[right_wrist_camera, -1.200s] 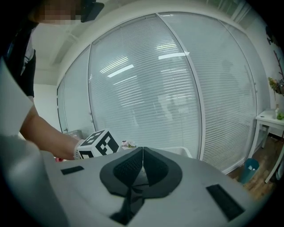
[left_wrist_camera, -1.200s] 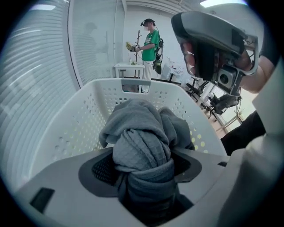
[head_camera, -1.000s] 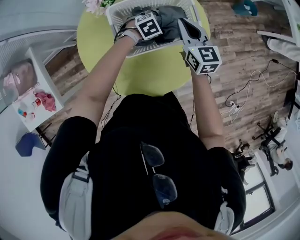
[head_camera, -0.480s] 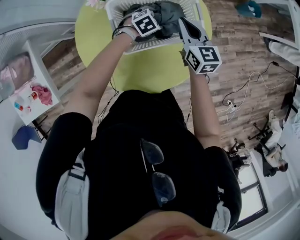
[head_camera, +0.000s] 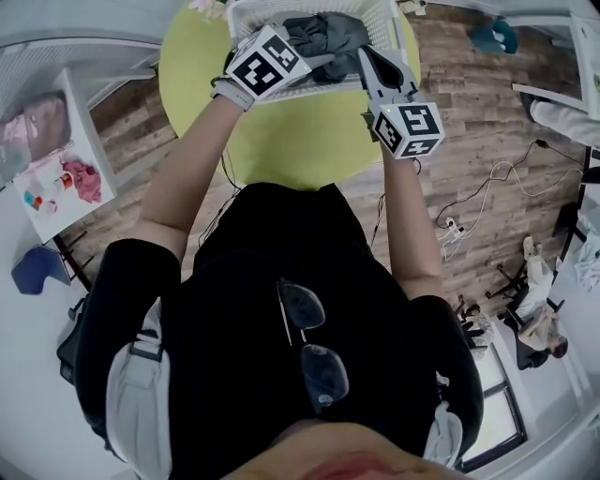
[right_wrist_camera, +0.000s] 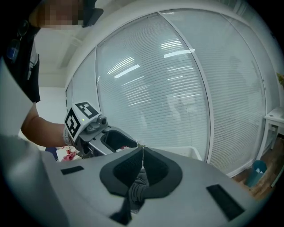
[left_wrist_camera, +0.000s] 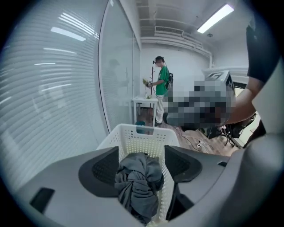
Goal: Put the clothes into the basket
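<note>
A white perforated basket (head_camera: 394, 23) stands on the round yellow-green table (head_camera: 300, 141) and holds dark grey clothes (head_camera: 328, 33). In the left gripper view a bunched grey garment (left_wrist_camera: 140, 181) hangs between the wide-set pads, touching both, above the basket (left_wrist_camera: 142, 137). My left gripper (head_camera: 305, 58) reaches over the basket's near rim. My right gripper (head_camera: 375, 58) sits at the basket's right side. In the right gripper view its tips meet, pinching a fold of grey cloth (right_wrist_camera: 136, 188), and the left gripper's marker cube (right_wrist_camera: 82, 119) shows just beyond.
A white shelf (head_camera: 56, 178) with pink items is at the left. Cables (head_camera: 487, 187) trail on the wood floor at the right. A glass wall with blinds (right_wrist_camera: 186, 97) lies behind the basket, and a person in green (left_wrist_camera: 162, 84) stands far off by a small white table.
My left gripper has lifted up and back toward me with the grey bundle between its jaws. The right gripper has barely moved.
</note>
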Tool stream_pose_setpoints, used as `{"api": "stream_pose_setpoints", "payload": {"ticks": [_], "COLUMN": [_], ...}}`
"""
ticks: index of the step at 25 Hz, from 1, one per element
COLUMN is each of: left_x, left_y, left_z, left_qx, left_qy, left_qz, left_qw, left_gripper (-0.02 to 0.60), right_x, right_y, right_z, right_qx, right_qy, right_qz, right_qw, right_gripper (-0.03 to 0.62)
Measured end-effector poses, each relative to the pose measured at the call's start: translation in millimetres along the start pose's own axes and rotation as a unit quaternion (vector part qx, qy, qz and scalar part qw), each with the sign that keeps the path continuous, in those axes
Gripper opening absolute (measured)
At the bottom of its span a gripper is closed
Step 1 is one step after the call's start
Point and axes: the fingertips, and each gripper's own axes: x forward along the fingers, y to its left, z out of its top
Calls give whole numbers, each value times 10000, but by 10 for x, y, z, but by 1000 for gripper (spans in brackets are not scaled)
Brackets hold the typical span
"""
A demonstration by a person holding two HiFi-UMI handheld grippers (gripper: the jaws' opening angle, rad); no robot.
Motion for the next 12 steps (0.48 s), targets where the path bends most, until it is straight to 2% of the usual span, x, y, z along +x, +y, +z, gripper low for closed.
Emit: {"api": "stream_pose_setpoints", "payload": {"ticks": [8, 12], "left_x": [-880, -1207], "left_y": [-400, -722], "left_z": [497, 615], "left_qx": [1, -221], "left_qy": [-1033, -1568], "left_qz": [516, 663], "left_qw": [9933, 9852], "left_gripper": [325, 282], "right_x": [-331, -571], "right_y": [476, 742], "right_z": [439, 571], "right_qx": [-461, -544], "right_qy": [-367, -554], "right_qz": [550, 851], "right_qw": [9967, 9933], "right_gripper": [25, 25]}}
